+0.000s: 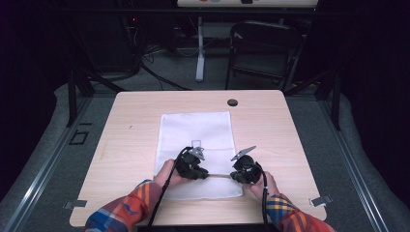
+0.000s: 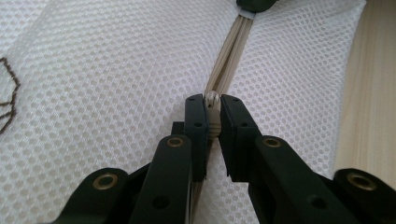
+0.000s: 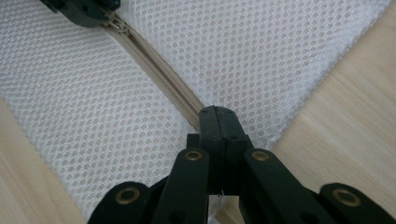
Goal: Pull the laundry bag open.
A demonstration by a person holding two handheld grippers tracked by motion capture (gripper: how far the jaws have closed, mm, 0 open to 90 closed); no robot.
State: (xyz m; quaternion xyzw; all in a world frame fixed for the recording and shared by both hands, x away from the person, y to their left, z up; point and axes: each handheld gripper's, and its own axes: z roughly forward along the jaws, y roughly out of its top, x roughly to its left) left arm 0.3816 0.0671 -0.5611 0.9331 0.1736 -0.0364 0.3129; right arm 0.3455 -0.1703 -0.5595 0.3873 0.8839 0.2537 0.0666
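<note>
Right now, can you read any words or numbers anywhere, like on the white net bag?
None can be read.
White mesh bag: no words; a brown stitched mark at its edge is cut off, unreadable.
Small tag on the bag: too small to read.
Beige zipper: no lettering visible.

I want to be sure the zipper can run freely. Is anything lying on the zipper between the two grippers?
Nothing visible. The left gripper pinches the zipper pull, the right gripper clamps the zipper's end, and the beige zipper between them lies bare on the mesh bag.

White mesh bag, beige zipper
</note>
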